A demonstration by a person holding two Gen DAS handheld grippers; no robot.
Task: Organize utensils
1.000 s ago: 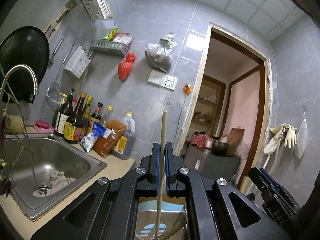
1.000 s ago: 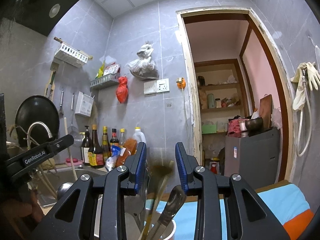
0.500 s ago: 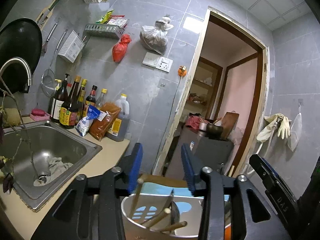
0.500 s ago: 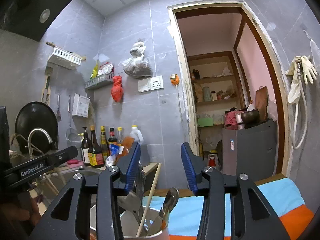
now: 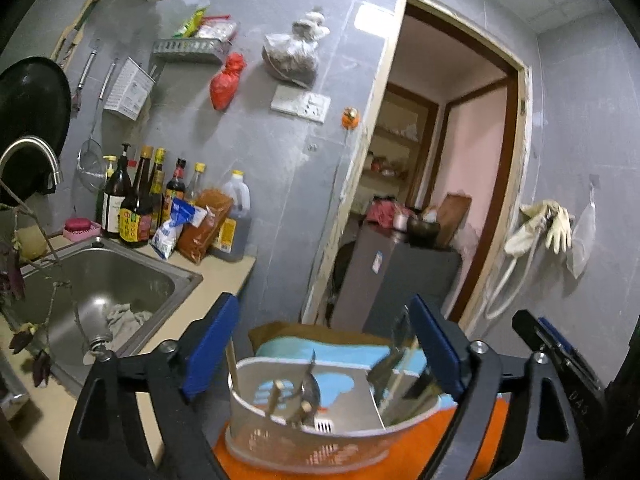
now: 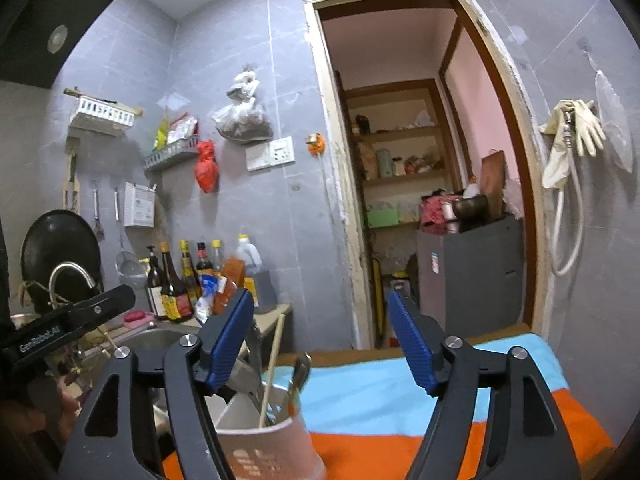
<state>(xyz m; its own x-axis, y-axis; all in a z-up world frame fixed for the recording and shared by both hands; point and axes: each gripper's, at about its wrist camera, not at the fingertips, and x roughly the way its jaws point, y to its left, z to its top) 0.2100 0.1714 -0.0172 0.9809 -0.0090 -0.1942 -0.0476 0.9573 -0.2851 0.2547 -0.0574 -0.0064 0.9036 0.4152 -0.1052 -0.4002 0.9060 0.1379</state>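
In the left wrist view, a pale, oval plastic utensil holder (image 5: 320, 436) with a slotted wall and an inner divider stands on an orange and light-blue striped cloth (image 5: 360, 468). Thin wooden chopsticks (image 5: 232, 364) lean at its left rim, short wooden ends and a metal spoon (image 5: 310, 388) stand in its middle part, and dark metal blades (image 5: 394, 364) fill the part right of the divider. The left gripper (image 5: 320, 344) has black arms with ribbed blue pads; its jaws are opening, spread to either side of the holder and clear of its wall, pinching nothing. Left of the holder lie a brushed steel sink (image 5: 176, 276) and dark glass sauce bottles (image 5: 132, 208) with yellow and red labels too small to read; at the right edge, part of the other gripper bears "DAS". In the right wrist view, the right gripper (image 6: 320, 344) is likewise opening with nothing between its pads. The holder sits low behind its left finger, one chopstick and a spoon handle rising out of it beside that pad without touching. Left of the holder, the left gripper's black arm reads "GenRobot.AI".
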